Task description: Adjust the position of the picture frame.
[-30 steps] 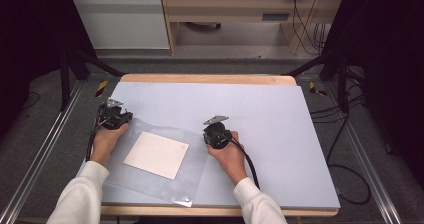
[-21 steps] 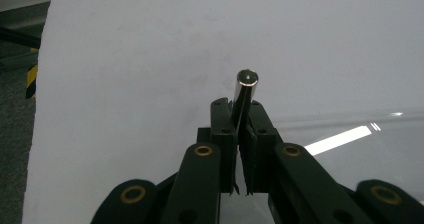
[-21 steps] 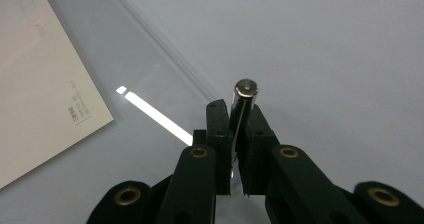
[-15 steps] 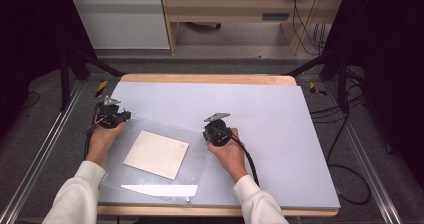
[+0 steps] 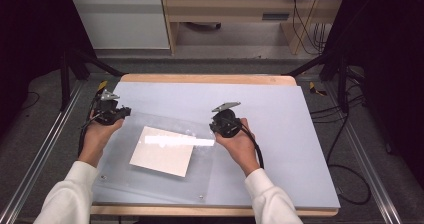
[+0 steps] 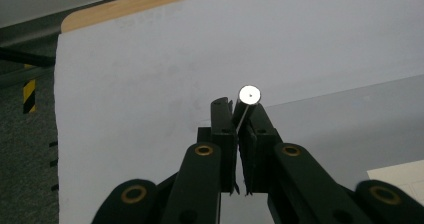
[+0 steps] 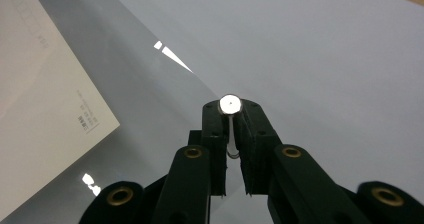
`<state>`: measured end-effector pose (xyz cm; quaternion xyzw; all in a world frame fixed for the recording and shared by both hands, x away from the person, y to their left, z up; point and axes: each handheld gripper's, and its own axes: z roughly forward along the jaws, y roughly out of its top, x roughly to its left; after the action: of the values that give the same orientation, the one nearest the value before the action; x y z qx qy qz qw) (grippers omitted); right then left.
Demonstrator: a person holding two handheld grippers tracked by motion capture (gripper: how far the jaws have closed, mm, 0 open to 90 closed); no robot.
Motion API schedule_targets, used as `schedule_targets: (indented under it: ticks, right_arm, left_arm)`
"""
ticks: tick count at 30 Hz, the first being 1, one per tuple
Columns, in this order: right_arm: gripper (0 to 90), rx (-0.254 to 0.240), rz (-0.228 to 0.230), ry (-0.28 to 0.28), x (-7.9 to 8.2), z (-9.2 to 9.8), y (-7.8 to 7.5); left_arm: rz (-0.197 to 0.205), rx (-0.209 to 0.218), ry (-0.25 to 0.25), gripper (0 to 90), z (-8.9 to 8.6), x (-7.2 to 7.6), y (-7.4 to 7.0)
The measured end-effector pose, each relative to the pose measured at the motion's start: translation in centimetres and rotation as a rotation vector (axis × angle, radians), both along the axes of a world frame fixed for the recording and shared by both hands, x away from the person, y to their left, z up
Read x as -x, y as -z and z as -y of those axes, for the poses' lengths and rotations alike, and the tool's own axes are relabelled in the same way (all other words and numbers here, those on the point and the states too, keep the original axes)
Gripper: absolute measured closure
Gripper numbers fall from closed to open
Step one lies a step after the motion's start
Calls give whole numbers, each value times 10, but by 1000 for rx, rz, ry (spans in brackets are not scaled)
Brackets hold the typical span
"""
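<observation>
We see a table point(image 5: 300, 134) with a pale grey-blue top and a light wooden edge, standing on grey carpet point(image 5: 45, 149) between metal rails point(image 5: 35, 164). Behind it stand a white cabinet point(image 5: 120, 19) and a wooden desk point(image 5: 240, 9), with black cables point(image 5: 300, 19) hanging beside it. Both sides of the room lie in deep shadow.

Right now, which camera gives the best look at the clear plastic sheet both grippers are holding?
The high view: it shows the whole clear sheet, with its far edge pinched by the left gripper and the right gripper, lying over the paper. The left and right gripper views each show a corner with a silver stud clamped between the jaws.
</observation>
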<state>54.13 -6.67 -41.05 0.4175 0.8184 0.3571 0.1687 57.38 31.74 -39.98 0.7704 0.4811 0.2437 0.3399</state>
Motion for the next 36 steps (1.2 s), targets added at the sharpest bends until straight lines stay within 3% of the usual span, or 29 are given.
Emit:
schedule_targets:
  ticks: [5, 8, 12, 19, 22, 28, 30, 36]
  right_arm:
    - [830, 7, 23, 4, 4, 24, -24]
    - [831, 4, 20, 18, 3, 34, -30]
    - [834, 25, 23, 38, 1, 61, -44]
    - [835, 38, 21, 65, -3, 93, -51]
    - [836, 41, 4, 79, -11, 113, -44]
    - [838, 47, -24, 85, -22, 129, -26]
    - [838, 45, -50, 96, -29, 132, -12]
    - [836, 43, -69, 87, -38, 127, 6]
  left_arm:
    - [10, -8, 37, 849, 23, 9, -24]
    - [11, -9, 49, 849, 33, 11, -28]
    - [7, -12, 86, 849, 58, 10, -36]
    - [-3, -5, 114, 849, 91, 7, -35]
    - [-28, -19, 129, 848, 110, 5, -26]
    - [-65, -30, 133, 848, 124, 2, -8]
    - [-83, -40, 132, 848, 126, 1, 3]
    - [-101, -36, 101, 848, 122, -3, 20]
